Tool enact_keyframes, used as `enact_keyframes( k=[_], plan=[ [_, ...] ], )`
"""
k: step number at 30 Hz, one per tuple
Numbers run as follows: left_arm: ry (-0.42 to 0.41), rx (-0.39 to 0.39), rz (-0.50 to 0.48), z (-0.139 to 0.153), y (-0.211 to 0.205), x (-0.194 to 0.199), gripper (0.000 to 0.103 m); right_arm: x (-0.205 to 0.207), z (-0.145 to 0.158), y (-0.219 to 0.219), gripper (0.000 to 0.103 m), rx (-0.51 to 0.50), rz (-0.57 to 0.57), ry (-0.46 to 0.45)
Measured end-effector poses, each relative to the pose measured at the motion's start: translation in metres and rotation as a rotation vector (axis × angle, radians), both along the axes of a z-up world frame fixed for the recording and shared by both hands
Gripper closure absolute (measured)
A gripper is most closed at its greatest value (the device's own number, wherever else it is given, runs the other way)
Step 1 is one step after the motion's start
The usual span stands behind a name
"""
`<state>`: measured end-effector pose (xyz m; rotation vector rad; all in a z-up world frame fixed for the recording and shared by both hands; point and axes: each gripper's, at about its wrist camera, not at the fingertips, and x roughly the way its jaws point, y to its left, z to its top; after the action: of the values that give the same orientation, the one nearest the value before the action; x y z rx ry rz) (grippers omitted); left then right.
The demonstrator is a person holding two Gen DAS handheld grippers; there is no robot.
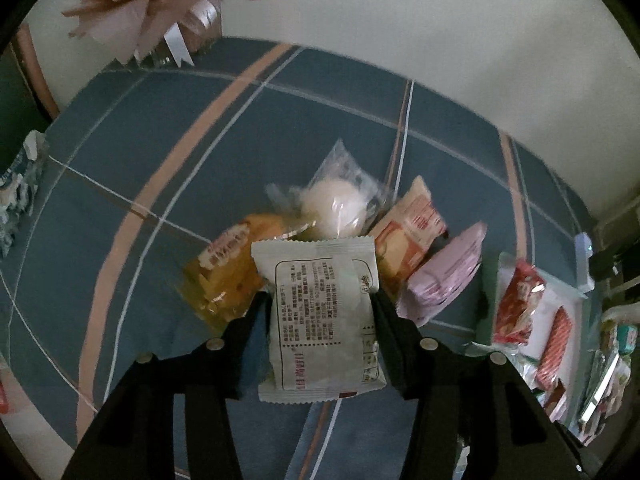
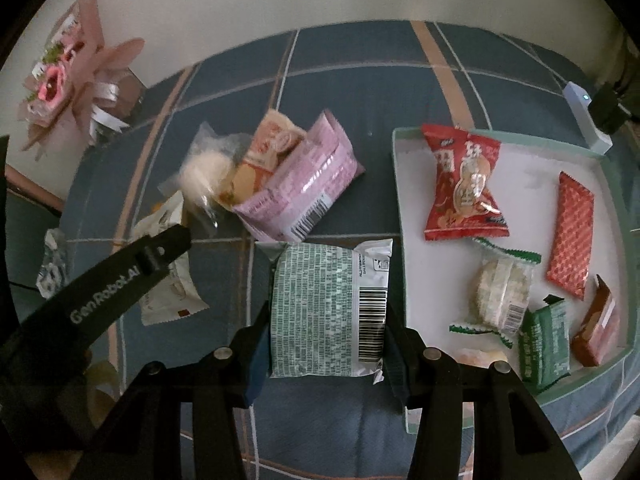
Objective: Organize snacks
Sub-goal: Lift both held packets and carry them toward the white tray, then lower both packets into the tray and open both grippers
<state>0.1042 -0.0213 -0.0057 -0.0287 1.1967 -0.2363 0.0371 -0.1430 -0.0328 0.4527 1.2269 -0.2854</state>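
My right gripper (image 2: pixel 326 312) has its jaws clamped on a green-printed snack pack (image 2: pixel 330 304), just left of the white tray (image 2: pixel 400 200), which holds a red peanut bag (image 2: pixel 462 188), a red wafer (image 2: pixel 570 232) and a rice cracker (image 2: pixel 502 290). My left gripper (image 1: pixel 320 312) grips a white pack (image 1: pixel 320 316) above the checked bedsheet (image 1: pixel 120 152).

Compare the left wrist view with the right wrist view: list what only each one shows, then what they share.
Only the left wrist view: the left gripper seen from behind, jaws shut on a white packet, and an orange-yellow packet beside it.

Only the right wrist view: the right gripper shut on a green-printed packet, plus the tray's wrapped round cake and green packet.

Both: pink packet, tray, red peanut bag, bouquet.
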Motion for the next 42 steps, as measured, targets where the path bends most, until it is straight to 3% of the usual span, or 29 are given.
enact_keyframes(
  k=[9, 24, 32, 42],
  plan=[
    [-0.07, -0.032, -0.009, 0.027, -0.01, -0.01, 0.05, -0.019, 0.028, -0.03, 0.051, -0.002, -0.069, -0.048],
    [-0.099, -0.024, -0.324, 0.031, -0.127, -0.072, 0.05, -0.09, 0.028, -0.147, 0.051, 0.022, -0.395, -0.038],
    [-0.137, 0.039, -0.503, 0.019, -0.193, -0.103, 0.05, -0.129, 0.023, -0.199, 0.051, 0.013, -0.552, -0.029],
    [-0.148, 0.042, -0.568, -0.002, -0.235, -0.103, 0.05, -0.129, 0.014, -0.224, 0.051, -0.03, -0.56, -0.048]
  ],
)
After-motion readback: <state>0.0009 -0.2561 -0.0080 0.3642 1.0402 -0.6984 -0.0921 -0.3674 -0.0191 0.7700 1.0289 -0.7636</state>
